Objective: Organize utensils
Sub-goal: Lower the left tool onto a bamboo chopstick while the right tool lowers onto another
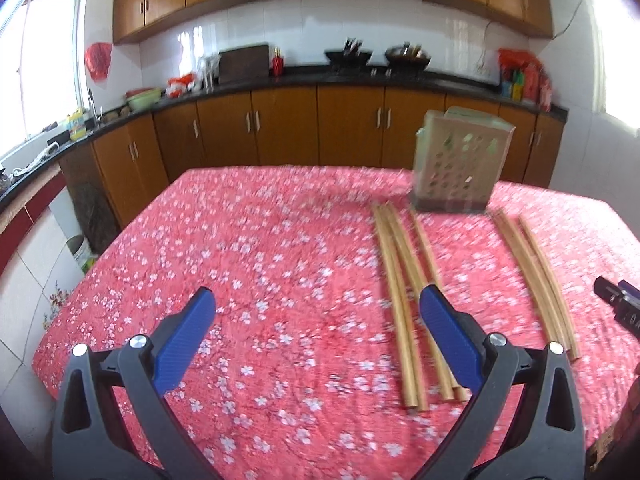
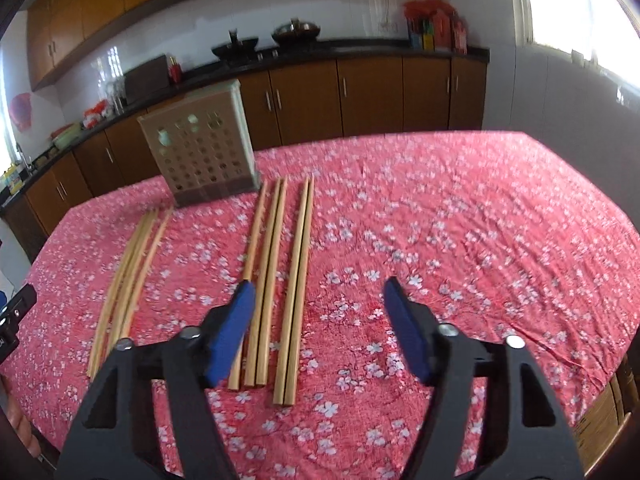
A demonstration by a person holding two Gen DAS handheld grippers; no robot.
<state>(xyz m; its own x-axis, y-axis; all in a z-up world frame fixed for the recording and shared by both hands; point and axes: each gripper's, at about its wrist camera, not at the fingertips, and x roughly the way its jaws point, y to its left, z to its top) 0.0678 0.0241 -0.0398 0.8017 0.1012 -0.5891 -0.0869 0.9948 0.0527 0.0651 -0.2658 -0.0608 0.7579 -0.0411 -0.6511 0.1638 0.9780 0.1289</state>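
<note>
Chopsticks [image 2: 298,284] in three groups on tablecloth [image 2: 460,240], one perforated holder [image 2: 200,152], exact count unclear

Left gripper [image 1: 318,304] wide open, blue pads [image 1: 448,340] spread apart, nothing between them, pointing forward and tilted downward. Right gripper [image 2: 320,296] also open, blue pads [image 2: 234,328] apart and empty, same forward-down pose. In the left wrist view, the right gripper's black body shows at the far right edge.
</note>
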